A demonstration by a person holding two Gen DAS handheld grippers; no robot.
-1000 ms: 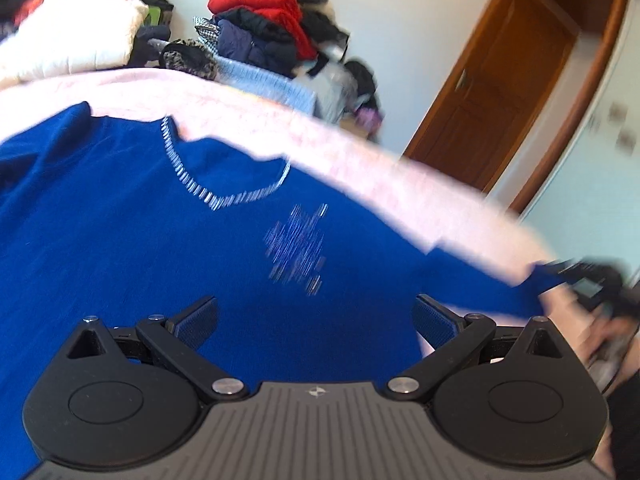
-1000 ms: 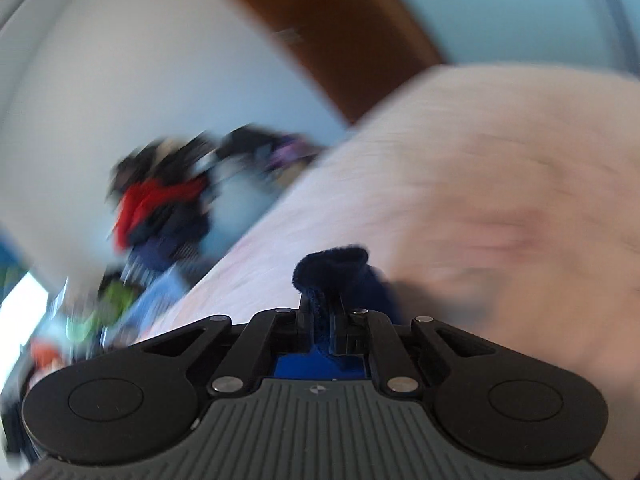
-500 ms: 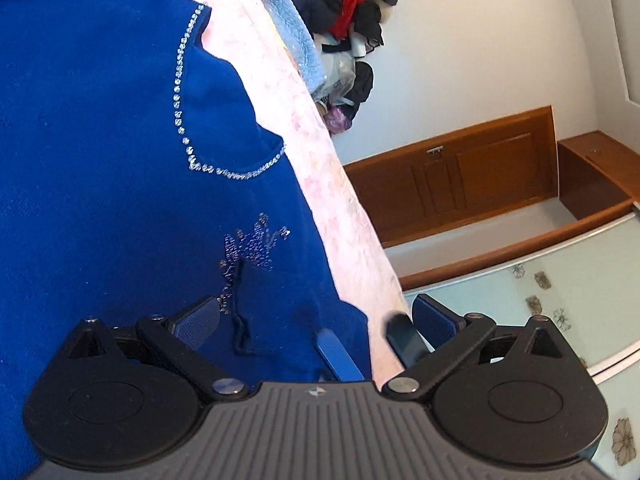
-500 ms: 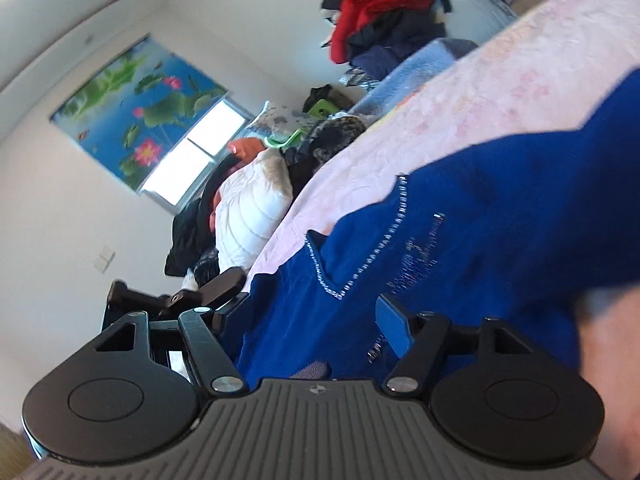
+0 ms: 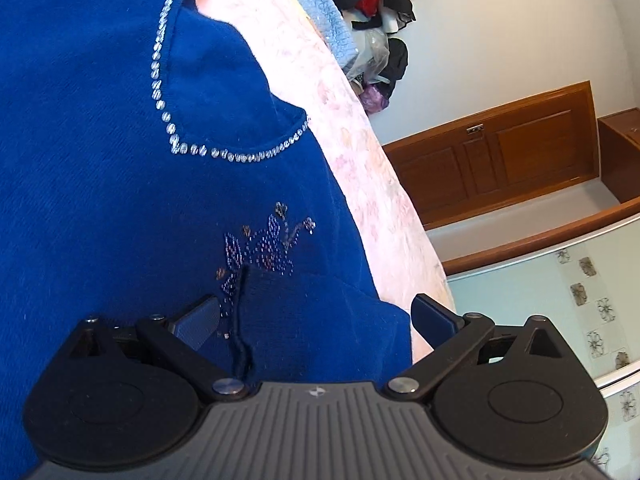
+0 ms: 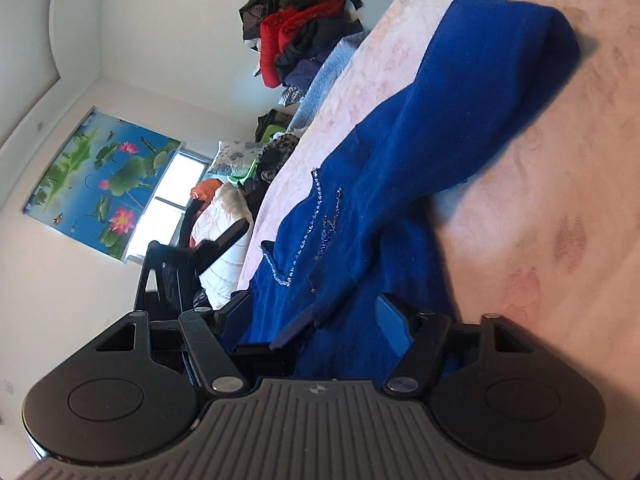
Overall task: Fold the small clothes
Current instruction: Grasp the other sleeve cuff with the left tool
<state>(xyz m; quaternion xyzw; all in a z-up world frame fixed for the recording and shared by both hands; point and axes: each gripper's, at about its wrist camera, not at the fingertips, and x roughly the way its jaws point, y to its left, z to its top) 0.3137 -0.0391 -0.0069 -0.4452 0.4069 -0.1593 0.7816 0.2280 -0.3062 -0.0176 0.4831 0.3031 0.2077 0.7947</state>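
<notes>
Big change from a second back: the right gripper [image 6: 316, 320] was clamped on the dark cuff of the royal-blue knit sweater with the rhinestone V-neck [image 5: 100, 200], and now its fingers have let go and stand apart with nothing pinched. The sleeve [image 6: 472, 92] it dragged over now lies folded diagonally across the sweater's body, running from the upper right of the right wrist view down toward the lower middle. In the left wrist view, the cuff end of that sleeve [image 5: 320, 320] now covers the lower edge of the beaded flower patch [image 5: 264, 248], which was fully in the open a second ago.

The sweater is spread flat on the pale pink floral bedspread [image 5: 352, 128] (pink shows along the sweater's right edge in the left view and fills the right side of the right view).

The left gripper [image 5: 316, 316] has rolled hard, so the brown wooden door [image 5: 500, 160] now lies sideways at right of frame. It points down at the sweater, low over the cuff, with its fingers wide but closing in; the cuff sits between them, unpressed as far as I can see. The right gripper is tilted too, low over the fabric.

The heap of red and dark clothes [image 6: 304, 40] sits at the top of the right view.
</notes>
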